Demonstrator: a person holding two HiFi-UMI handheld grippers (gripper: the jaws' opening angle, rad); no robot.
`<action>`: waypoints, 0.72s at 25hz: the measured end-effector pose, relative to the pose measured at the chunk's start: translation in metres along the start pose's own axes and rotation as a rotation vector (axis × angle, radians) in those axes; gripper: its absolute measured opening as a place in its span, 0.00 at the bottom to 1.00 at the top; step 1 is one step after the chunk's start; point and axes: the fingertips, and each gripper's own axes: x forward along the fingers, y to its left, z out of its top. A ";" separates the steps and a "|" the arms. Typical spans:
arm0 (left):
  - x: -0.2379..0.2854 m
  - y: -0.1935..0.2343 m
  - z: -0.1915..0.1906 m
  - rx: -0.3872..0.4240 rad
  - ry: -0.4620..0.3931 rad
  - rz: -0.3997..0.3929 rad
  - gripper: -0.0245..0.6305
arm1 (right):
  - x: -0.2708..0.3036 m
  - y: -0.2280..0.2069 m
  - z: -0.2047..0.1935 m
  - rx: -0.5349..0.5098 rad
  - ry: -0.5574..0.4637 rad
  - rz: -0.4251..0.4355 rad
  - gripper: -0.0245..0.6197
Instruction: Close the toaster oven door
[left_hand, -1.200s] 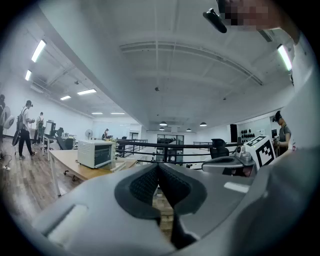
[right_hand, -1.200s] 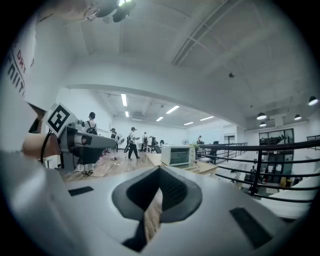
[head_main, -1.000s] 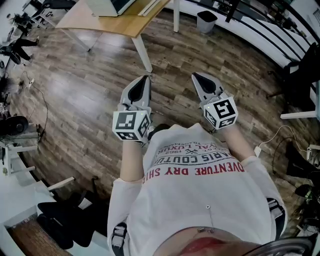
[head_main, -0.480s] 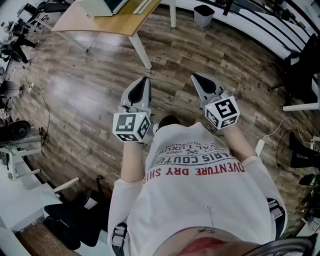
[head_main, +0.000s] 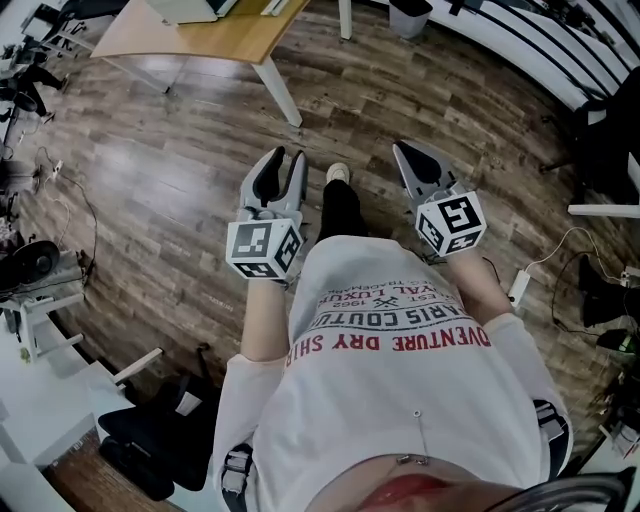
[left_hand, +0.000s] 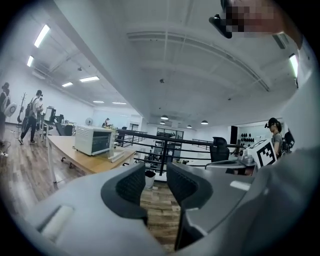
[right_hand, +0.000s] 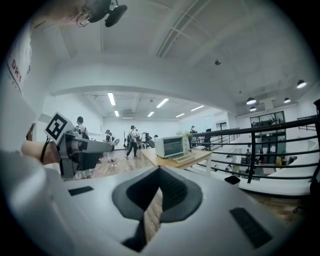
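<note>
A: Oven, where?

B: Toaster oven far ahead of left gripper, off to its left, up on desk. Nearly dead ahead of right gripper, also well apart. No contact w/ anything yet.

A: Grippers?

B: Left: jaws opening, roughly halfway, nothing betw. them, only floor showing through. Right: tips together, empty.

A: Door?

B: Pale flat flap lying out in front of the box. Prob. the door dropped open, but too small to be sure.

A: Handling?

B: Prob. stiff metal frame w/ glass pane, hinged at bottom, light to swing. Glass, so no slamming. Box itself looks light-ish and could slide back on smooth desk if shoved hard. Best contact: under the flap's front edge or handle bar, lift up, then press till shut. Closed tips enough for that; no real grip needed.

A: Room?

B: Open wood floor betw. both grippers and desk, no obstacle on approach. Oven seems close to desk's near edge, so mind that edge when coming in low under the flap. Black railing and bin beyond the desk, straight ahead of left gripper, out of the way. People far off to its left, not close.
</note>
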 end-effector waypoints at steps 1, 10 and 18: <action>0.007 0.005 0.001 -0.001 0.000 -0.002 0.22 | 0.007 -0.004 0.000 0.002 0.002 -0.002 0.02; 0.088 0.081 0.026 -0.020 -0.005 0.003 0.22 | 0.108 -0.048 0.017 0.000 0.034 0.004 0.02; 0.186 0.174 0.064 -0.045 -0.028 -0.023 0.22 | 0.228 -0.090 0.054 -0.047 0.061 0.000 0.02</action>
